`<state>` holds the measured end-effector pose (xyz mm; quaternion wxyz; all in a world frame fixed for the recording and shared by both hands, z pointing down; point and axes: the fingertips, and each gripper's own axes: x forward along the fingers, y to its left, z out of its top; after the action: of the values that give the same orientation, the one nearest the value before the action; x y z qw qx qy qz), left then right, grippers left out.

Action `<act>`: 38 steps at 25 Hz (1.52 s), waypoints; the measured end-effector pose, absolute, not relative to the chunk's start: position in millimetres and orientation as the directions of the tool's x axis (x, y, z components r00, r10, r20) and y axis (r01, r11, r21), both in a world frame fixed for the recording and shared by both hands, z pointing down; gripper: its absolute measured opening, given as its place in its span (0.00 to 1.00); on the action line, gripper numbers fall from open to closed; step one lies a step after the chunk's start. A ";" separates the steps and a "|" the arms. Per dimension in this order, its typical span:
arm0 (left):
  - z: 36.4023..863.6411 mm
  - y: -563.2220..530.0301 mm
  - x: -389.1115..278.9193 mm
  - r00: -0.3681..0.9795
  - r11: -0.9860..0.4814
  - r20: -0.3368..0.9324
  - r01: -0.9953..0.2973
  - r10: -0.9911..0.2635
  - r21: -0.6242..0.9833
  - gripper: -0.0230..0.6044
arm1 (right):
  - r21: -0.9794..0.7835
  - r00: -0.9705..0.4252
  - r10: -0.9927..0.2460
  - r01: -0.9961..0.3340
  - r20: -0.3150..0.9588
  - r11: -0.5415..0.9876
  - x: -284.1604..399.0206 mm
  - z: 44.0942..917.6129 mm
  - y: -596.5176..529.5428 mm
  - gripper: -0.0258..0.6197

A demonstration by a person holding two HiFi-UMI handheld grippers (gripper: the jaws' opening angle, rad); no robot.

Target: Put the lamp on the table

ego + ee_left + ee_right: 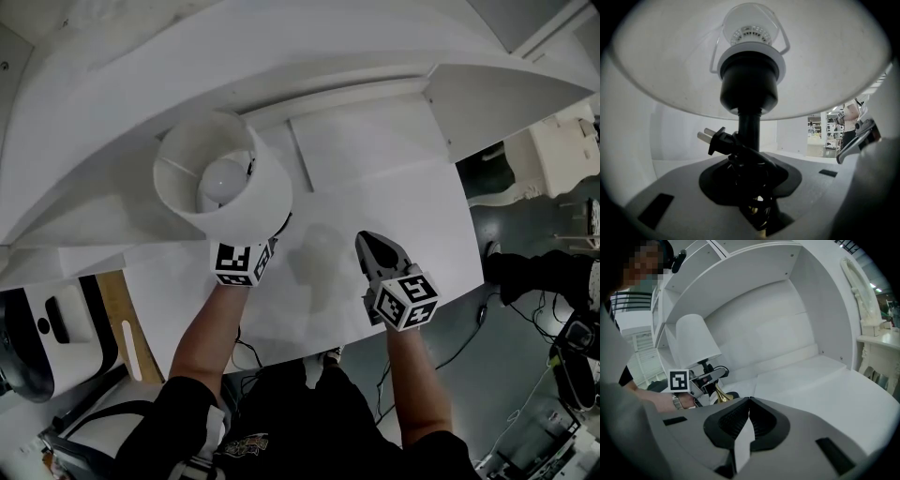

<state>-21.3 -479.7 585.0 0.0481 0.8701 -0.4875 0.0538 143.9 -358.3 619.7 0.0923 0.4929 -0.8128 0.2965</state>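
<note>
Left tongs [751,186] are clamped at middling width on the black stem of the white fabric-shaded lamp [222,178], below the socket. The coiled black cord [749,161] and its two-pin plug [712,139] are bundled at the same spot. Right tongs [375,251] are pressed together on nothing, over the bare white tabletop [375,178] to the lamp's right, apart from it.

The lamp stands upright at the left of the desk recess, with the open top of its shade facing the head camera.

Step in hand, as I judge it: lowering the lamp onto the surface. Keep the stem vertical, bring the brass foot [722,396] down flat, and loosen only once the weight is on the table (a top-heavy shade would tip on a tilt). Keep the plug out from under the foot.

Hard to make out: the foot is hidden beneath the shade in the head view. In the right gripper view its lower edge is cut off by the tongs' own body, so whether it touches the tabletop cannot be told. Whether the pads bear on stem or cord is also unclear.
</note>
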 end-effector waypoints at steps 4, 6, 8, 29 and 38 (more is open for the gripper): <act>585.6 -478.3 -20.6 0.516 -0.518 0.131 -0.855 -0.846 0.028 0.23 | -0.391 -0.501 -0.745 -0.854 0.441 0.343 142.6 620.1 -359.5 0.08; 585.5 -477.1 -20.2 0.515 -0.516 0.127 -0.856 -0.848 0.024 0.24 | -0.392 -0.503 -0.743 -0.853 0.442 0.344 141.9 620.2 -358.8 0.08; 585.6 -476.4 -19.7 0.513 -0.515 0.125 -0.857 -0.849 0.022 0.24 | -0.393 -0.504 -0.742 -0.852 0.443 0.345 141.9 620.0 -358.0 0.08; 608.8 -428.1 -48.5 0.412 -0.430 0.242 -0.903 -0.878 -0.022 0.35 | -0.376 -0.525 -0.735 -0.844 0.429 0.383 143.5 595.8 -332.0 0.08; 589.8 -334.0 -64.2 0.358 -0.373 0.298 -0.928 -0.885 0.007 0.06 | -0.368 -0.577 -0.722 -0.811 0.381 0.454 142.4 572.0 -300.5 0.08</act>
<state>-64.2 -334.0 589.8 0.0873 0.8194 -0.5530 0.1232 142.4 -300.5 572.0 0.0848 0.4519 -0.8485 0.2619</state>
